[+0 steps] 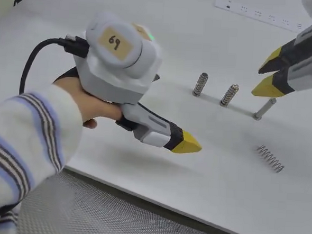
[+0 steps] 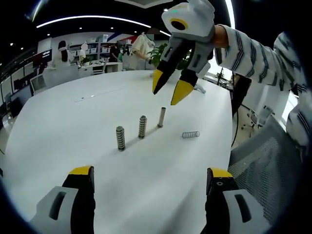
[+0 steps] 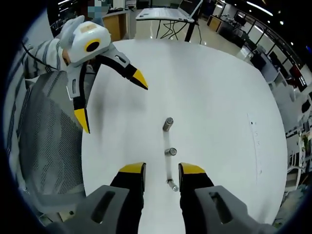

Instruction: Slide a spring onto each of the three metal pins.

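Head view: bright, even, diffuse overhead light. White table [image 1: 220, 200] reads pale and slightly washed, no hard glare. Shadows soft; a broad grey smudge on the near table, thin faint ones at the pins [image 1: 230, 95]. Sleeve [image 1: 22, 140] close to the lens, a little soft.

Left gripper view: ceiling strip lights [image 2: 92, 18] blown out and bowed into arcs. Strong fisheye bending, edges darkening. Centre sharp.

Right gripper view: tabletop very bright at centre, detail thin there. Straight lines curve outward; periphery dimmer and smeared.
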The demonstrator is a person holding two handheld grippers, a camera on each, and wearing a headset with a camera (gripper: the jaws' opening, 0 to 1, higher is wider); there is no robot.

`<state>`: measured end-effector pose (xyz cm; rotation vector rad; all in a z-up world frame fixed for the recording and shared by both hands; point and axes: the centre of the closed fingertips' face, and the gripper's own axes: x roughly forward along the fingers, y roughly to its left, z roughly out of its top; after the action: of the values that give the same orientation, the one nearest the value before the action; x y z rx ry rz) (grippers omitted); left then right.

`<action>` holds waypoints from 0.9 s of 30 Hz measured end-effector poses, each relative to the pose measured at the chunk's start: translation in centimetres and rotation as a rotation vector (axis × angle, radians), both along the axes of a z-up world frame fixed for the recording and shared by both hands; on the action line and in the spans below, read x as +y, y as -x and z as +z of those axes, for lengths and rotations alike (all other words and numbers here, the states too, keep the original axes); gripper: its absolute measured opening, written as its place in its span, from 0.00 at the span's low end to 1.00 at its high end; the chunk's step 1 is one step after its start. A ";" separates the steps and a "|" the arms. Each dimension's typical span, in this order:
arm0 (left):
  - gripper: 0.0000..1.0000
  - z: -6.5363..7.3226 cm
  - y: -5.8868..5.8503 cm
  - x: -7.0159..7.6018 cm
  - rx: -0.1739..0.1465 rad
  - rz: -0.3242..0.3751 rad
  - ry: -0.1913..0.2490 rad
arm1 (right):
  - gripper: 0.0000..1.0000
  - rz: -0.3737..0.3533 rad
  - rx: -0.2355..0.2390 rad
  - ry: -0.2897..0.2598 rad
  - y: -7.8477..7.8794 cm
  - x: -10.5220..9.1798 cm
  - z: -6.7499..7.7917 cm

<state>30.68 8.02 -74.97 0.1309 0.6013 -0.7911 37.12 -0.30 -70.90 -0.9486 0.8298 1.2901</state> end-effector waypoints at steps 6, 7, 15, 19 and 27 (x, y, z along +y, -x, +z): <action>0.93 0.0 0.0 0.3 0.002 0.004 -0.006 | 0.27 -0.063 0.037 -0.065 0.5 -1.0 -0.2; 0.93 0.0 0.0 0.4 0.002 0.004 -0.007 | 0.28 -0.069 0.039 -0.070 0.5 -1.0 -0.2; 0.93 -0.5 0.0 1.0 0.026 0.028 -0.009 | 0.35 -0.145 0.069 -0.165 1.7 -1.8 -0.2; 0.93 -0.3 0.2 1.0 0.027 0.023 -0.001 | 0.40 -0.164 0.079 -0.206 2.7 -2.5 -0.3; 0.92 -0.4 0.6 1.0 0.039 0.001 -0.009 | 0.51 -0.203 0.067 -0.241 4.4 -3.9 -0.9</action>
<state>30.07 9.07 -75.39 0.1238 0.6417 -0.7919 32.71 -4.17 -71.83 -0.6165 0.7805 1.2185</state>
